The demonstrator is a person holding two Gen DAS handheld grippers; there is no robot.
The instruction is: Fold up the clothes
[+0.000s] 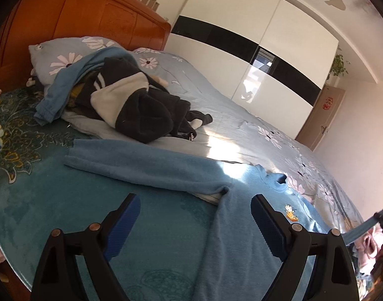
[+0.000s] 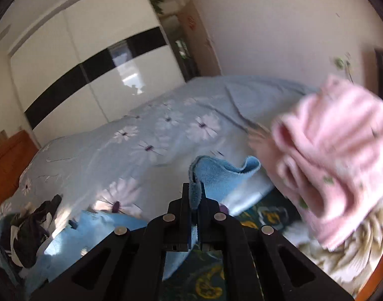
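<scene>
Left tool (image 1: 194, 215) is held wide open above the blue sweater (image 1: 166, 170) spread on the bed (image 1: 241, 130). Right tool (image 2: 194, 195) is clamped on a sweater sleeve (image 2: 216, 173).

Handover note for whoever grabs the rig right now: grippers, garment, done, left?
Left gripper: open, empty, over the blue sweater spread on the bed.
Right gripper: shut on the sweater's cuff, sleeve lifted.
Clothes pile waits by the pillow; pink garment at right, blurred.
Done: sweater laid out.
Left: probably fold both sleeves in, fold the body, then the pile.
</scene>
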